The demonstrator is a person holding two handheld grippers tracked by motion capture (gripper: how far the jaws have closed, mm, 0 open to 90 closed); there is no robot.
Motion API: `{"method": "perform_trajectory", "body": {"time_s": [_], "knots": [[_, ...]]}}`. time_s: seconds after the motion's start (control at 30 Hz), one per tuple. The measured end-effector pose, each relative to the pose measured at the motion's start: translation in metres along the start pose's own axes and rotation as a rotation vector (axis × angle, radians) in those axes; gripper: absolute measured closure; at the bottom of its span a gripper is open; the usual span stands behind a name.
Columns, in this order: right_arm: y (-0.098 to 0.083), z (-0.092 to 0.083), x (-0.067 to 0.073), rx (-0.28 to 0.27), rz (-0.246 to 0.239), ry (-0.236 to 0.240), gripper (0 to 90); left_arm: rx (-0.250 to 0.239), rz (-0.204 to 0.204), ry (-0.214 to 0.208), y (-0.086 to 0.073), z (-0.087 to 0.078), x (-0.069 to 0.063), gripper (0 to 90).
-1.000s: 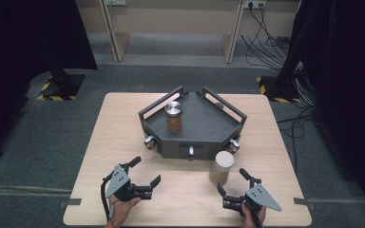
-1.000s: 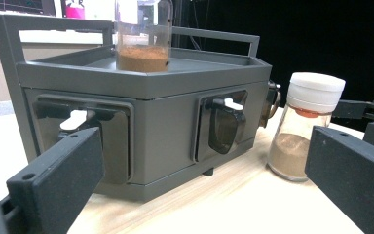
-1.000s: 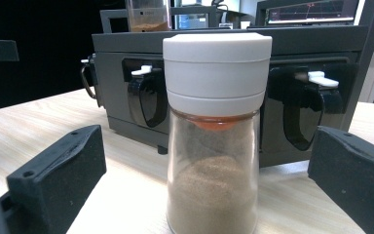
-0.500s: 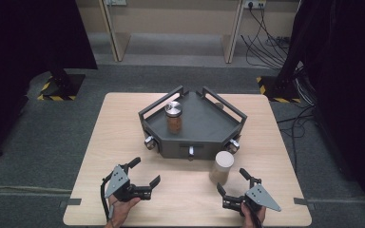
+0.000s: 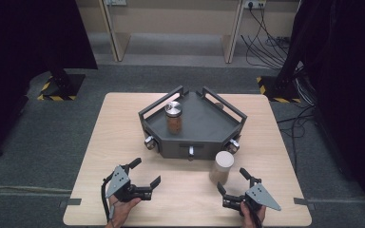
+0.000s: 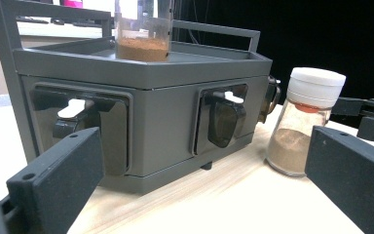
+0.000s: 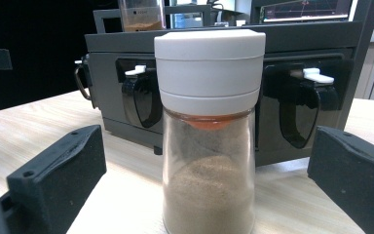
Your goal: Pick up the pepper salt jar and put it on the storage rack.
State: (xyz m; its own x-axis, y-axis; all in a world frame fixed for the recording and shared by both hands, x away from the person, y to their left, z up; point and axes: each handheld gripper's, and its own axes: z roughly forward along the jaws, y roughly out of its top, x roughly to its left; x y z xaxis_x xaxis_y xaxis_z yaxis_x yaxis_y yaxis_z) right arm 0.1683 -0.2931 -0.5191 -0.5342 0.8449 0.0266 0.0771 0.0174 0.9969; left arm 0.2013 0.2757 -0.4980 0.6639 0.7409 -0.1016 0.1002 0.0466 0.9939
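- Left gripper (image 5: pixel 145 175): held by a hand at the near edge of the tabletop (image 5: pixel 100 142), left of centre; jaws spread wide, grasping nothing. In the left gripper view its jaws frame the rack's front faces.
- Right gripper (image 5: pixel 232 183): held at the near edge, right of centre; jaws spread wide, empty, set to either side of the shaker but apart from it. In the right gripper view the shaker stands between the jaws, close ahead, touching neither.
- Shaker (image 5: pixel 221 167): glass body, white cap, part-filled with tan powder; upright on the tabletop, just before the rack's right front corner, near the right gripper.
- Rack (image 5: pixel 204 121): dark grey, angular tray with rails, at the tabletop's centre; its front faces carry dark recessed holders with white tabs (image 7: pixel 316 75).
- Jar (image 5: pixel 173 117): metal lid, brown powder inside; upright on the rack's deck, toward its left side.
- Beyond the far edge: grey floor, table legs, cables at the right.
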Motion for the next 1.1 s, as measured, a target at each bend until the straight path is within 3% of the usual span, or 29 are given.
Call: {"method": "perform_trajectory", "body": {"time_s": [0.2, 0.83, 1.1], "knots": [[-0.001, 0.002, 0.001, -0.008, 0.015, -0.008, 0.8, -0.001, -0.001, 0.002, 0.0, 0.0, 0.0, 0.2], [0.0, 0.019, 0.0, -0.021, -0.022, -0.018, 0.9, 0.009, -0.004, 0.0, -0.001, 0.002, 0.0, 0.2], [0.003, 0.033, -0.004, -0.01, -0.029, -0.004, 7.3, 0.013, -0.005, 0.001, -0.001, 0.002, 0.0, 0.2]]}}
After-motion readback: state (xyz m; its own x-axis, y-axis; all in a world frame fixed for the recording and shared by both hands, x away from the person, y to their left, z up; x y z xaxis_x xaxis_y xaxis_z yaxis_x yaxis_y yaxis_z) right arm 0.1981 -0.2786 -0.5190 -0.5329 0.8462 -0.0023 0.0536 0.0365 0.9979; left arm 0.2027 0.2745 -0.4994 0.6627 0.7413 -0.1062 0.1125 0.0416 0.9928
